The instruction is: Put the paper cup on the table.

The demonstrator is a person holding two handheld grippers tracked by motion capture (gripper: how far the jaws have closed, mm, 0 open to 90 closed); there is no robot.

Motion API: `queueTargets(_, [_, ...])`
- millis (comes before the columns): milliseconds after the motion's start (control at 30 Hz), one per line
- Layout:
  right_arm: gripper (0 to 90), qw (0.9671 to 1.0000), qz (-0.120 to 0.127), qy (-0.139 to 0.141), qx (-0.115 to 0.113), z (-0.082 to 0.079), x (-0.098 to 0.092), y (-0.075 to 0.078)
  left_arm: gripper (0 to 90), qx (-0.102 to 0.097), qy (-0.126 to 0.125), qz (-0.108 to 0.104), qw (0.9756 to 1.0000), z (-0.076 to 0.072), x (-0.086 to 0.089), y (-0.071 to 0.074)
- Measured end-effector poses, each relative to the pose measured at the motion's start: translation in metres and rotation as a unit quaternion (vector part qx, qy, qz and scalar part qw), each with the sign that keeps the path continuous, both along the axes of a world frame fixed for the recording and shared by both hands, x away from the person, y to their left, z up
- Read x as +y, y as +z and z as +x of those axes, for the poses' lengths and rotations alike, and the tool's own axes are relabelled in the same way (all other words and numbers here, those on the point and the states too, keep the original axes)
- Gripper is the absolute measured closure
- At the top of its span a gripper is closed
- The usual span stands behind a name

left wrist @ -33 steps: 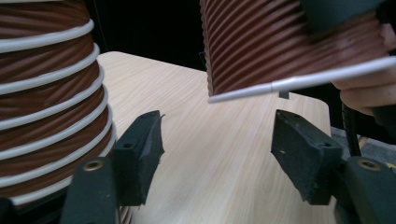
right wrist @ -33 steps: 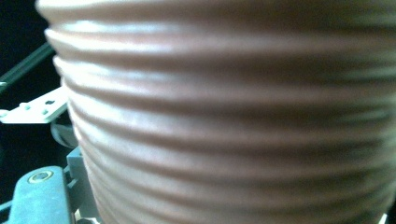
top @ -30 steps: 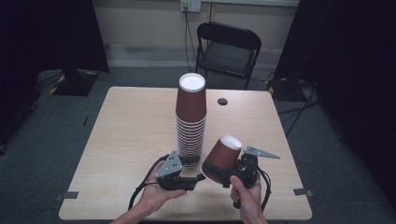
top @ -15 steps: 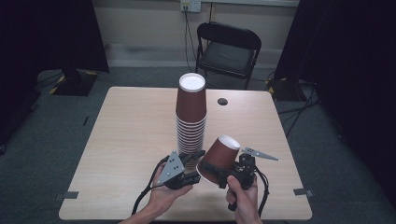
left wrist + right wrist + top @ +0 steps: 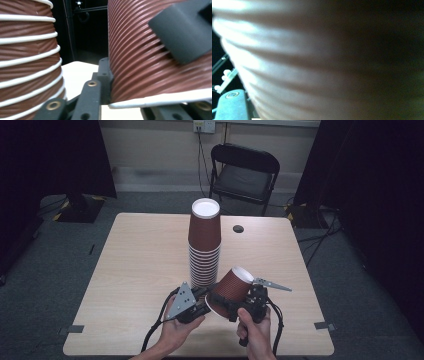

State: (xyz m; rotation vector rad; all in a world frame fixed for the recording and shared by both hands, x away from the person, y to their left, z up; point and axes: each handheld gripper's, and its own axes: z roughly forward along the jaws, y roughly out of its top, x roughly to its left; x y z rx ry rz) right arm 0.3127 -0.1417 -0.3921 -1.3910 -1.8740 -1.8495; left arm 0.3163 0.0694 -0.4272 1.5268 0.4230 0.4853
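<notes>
A tall stack of upside-down brown ribbed paper cups (image 5: 204,245) stands at the middle of the table. Just right of its foot, my right gripper (image 5: 234,306) is shut on a single brown cup (image 5: 231,290), tilted with its white bottom up and to the right. My left gripper (image 5: 205,303) reaches in from the left at that cup's rim. In the left gripper view the stack (image 5: 27,62) is at the left and the held cup (image 5: 140,62) at the right. One of the left fingers (image 5: 93,92) lies against the cup's wall and the jaws stand apart. The cup's wall (image 5: 324,62) is blurred close up in the right gripper view.
The light wooden table (image 5: 140,270) has a small black round hole (image 5: 238,228) at its far right. A black folding chair (image 5: 244,170) stands behind the table. Cables trail from both grippers toward the near edge.
The two grippers have drawn a little closer together. The held cup has shifted slightly left and down, toward the left gripper.
</notes>
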Motion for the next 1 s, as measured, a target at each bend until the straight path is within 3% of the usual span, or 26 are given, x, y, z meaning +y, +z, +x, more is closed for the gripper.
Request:
queueTargets(133, [10.3, 1.0, 0.004, 0.001, 0.002, 0.001, 0.0, -0.001, 79.1, -0.012, -0.001, 0.008, 0.9999, 0.001, 0.002, 0.0])
queueTargets(467, [9.8, 0.9992, 0.035, 0.014, 0.015, 0.005, -0.003, -0.006, 81.6, -0.002, -0.002, 0.0, 1.0, 0.001, 0.003, -0.001])
queueTargets(733, [9.6, 0.9988, 0.043, 0.016, 0.017, 0.007, -0.004, -0.006, 82.5, -0.01, -0.007, -0.01, 0.9999, 0.002, 0.004, -0.003])
queueTargets(867, [11.0, 0.9988, 0.048, 0.007, 0.006, 0.007, -0.007, -0.006, 83.2, -0.016, -0.005, -0.003, 0.9999, 0.001, 0.004, -0.005])
queueTargets(1000, [13.6, 0.9983, 0.055, -0.006, -0.017, 0.008, -0.017, -0.002, 83.3, -0.006, -0.011, -0.002, 0.9999, 0.001, 0.004, -0.007])
